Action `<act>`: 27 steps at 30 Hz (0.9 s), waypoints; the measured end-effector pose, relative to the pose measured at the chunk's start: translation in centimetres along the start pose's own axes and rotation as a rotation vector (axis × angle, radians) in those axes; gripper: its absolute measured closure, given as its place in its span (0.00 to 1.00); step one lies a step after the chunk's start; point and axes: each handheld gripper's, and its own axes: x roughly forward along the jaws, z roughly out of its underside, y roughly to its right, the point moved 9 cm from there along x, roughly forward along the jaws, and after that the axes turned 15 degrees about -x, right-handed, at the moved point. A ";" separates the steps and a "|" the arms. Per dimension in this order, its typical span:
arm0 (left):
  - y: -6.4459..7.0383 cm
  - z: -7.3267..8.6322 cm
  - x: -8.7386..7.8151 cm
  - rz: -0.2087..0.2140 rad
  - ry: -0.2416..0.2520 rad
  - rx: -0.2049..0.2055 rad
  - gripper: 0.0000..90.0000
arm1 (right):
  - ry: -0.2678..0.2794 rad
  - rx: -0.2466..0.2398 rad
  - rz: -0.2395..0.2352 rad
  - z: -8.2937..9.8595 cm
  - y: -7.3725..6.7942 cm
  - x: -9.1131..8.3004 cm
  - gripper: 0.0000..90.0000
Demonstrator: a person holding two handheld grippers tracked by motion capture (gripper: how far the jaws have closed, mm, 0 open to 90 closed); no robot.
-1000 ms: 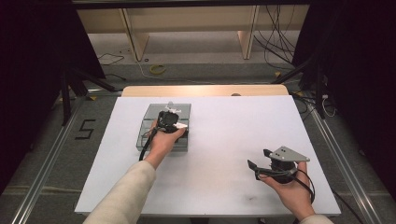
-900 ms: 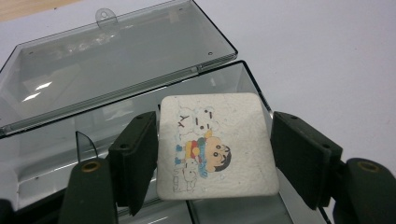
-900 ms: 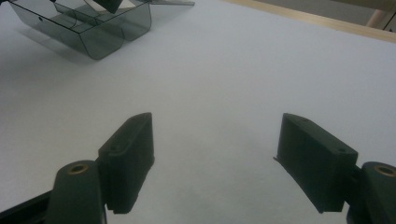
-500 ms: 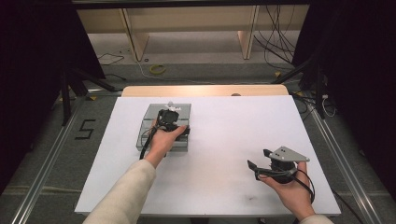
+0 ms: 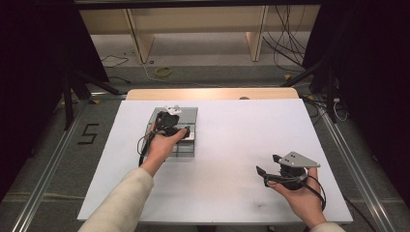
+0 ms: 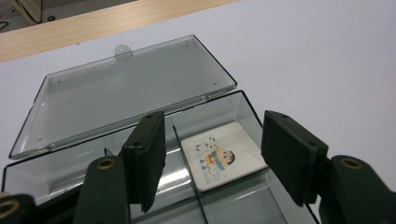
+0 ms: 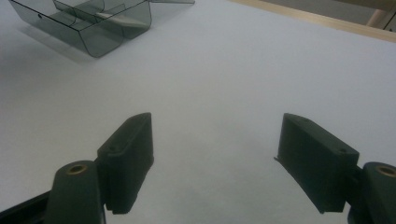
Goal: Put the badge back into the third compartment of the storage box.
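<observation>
I held the left gripper wide open and empty above the clear box; inside, a cartoon tile, seemingly flat, its corner hidden by a jaw.

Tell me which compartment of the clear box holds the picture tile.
The compartment just right of the divider, seen between the left tool's jaws. The white cartoon tile lies flat there; the other compartments of the clear box look bare.

Evenly lit from overhead; white surface bright, surroundings dark. Soft shadow beside the clear box; faint glare on its lid. Near fingers slightly blurred; mild grain.
</observation>
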 end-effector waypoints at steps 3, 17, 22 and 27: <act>0.1 0.2 -0.7 0.009 -0.007 0.018 0.42 | 0.001 -0.001 -0.001 0.0 0.0 0.0 0.31; -0.6 1.0 -2.1 0.021 -0.019 0.036 0.38 | -0.004 0.002 0.001 0.1 0.1 0.0 0.31; -1.0 1.2 -2.4 0.022 -0.022 0.040 0.37 | -0.004 0.003 0.000 0.1 0.1 0.1 0.30; -1.4 1.3 -2.9 0.028 -0.022 0.040 0.36 | -0.003 0.003 0.000 0.1 0.1 0.1 0.30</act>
